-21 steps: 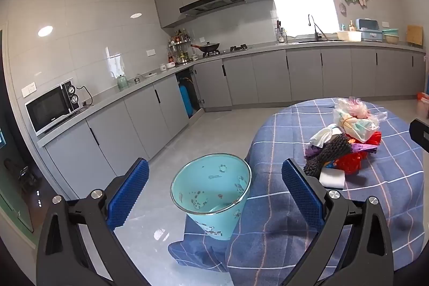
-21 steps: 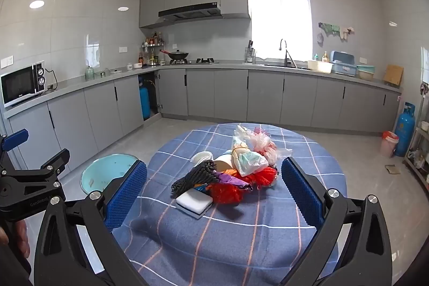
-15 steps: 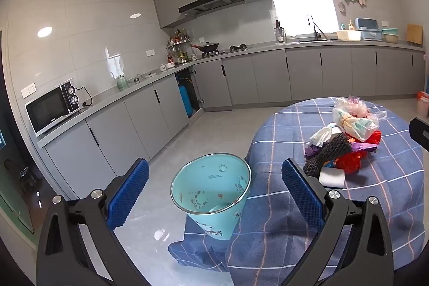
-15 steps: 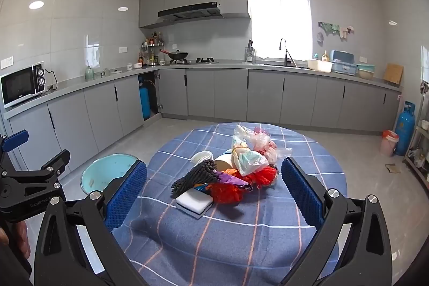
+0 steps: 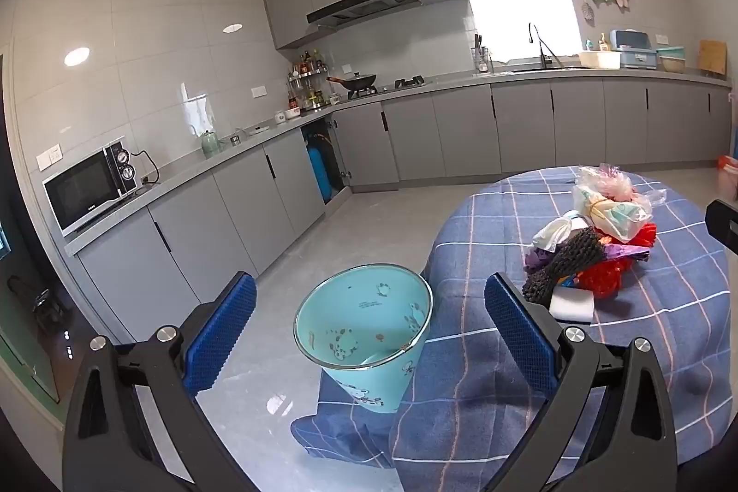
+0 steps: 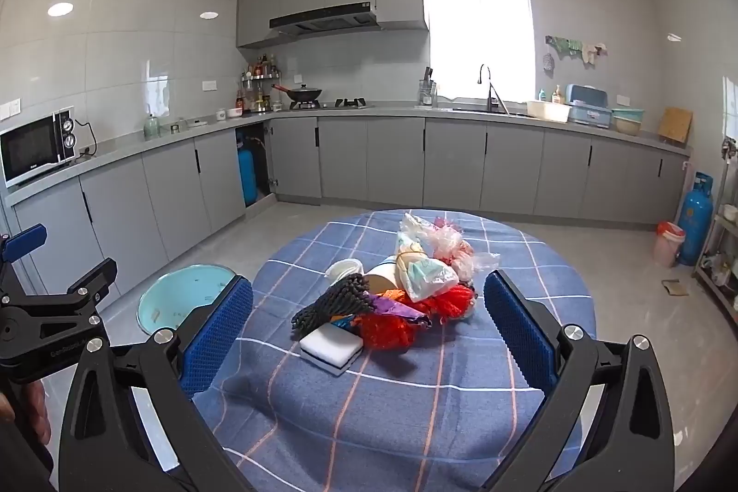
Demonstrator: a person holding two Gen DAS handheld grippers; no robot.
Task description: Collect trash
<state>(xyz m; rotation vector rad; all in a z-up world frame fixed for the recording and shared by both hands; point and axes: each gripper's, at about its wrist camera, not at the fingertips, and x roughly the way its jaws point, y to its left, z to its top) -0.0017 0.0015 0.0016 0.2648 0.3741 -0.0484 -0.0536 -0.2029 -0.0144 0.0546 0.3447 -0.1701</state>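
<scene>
- trash pile [image 6: 392,298] sits heaped near the middle of the round table, centre of the right wrist view; in the left wrist view the same heap [image 5: 595,243] lies at centre right.
- the heap holds a white sponge block [image 6: 331,346] at its near edge, a dark ridged bundle [image 6: 334,300] just behind it, red crinkled wrapping [image 6: 415,310], a paper cup [image 6: 380,277] on its side, and clear plastic bags [image 6: 433,247] on top.
- blue plaid tablecloth [image 6: 415,409] covers the table and hangs over its edge.
- light blue waste bin [image 5: 369,330] stands on the floor right against the drooping cloth, lower centre of the left wrist view, tilted in that view with its mouth open toward the camera; a few specks and a pale object show inside.
- left gripper [image 5: 369,335] has its blue pads wide apart, nothing between them; the bin shows in the gap but further off.
- right gripper [image 6: 366,337] is likewise spread wide and empty, with the trash heap showing between its fingers, untouched.
- the left gripper also shows at the left edge of the right wrist view, with part of a hand [image 6: 23,409] below it.
- grey kitchen cabinets [image 6: 392,164] run along the back, a microwave [image 6: 37,144] at the left, a blue gas cylinder [image 6: 696,220] at far right.
</scene>
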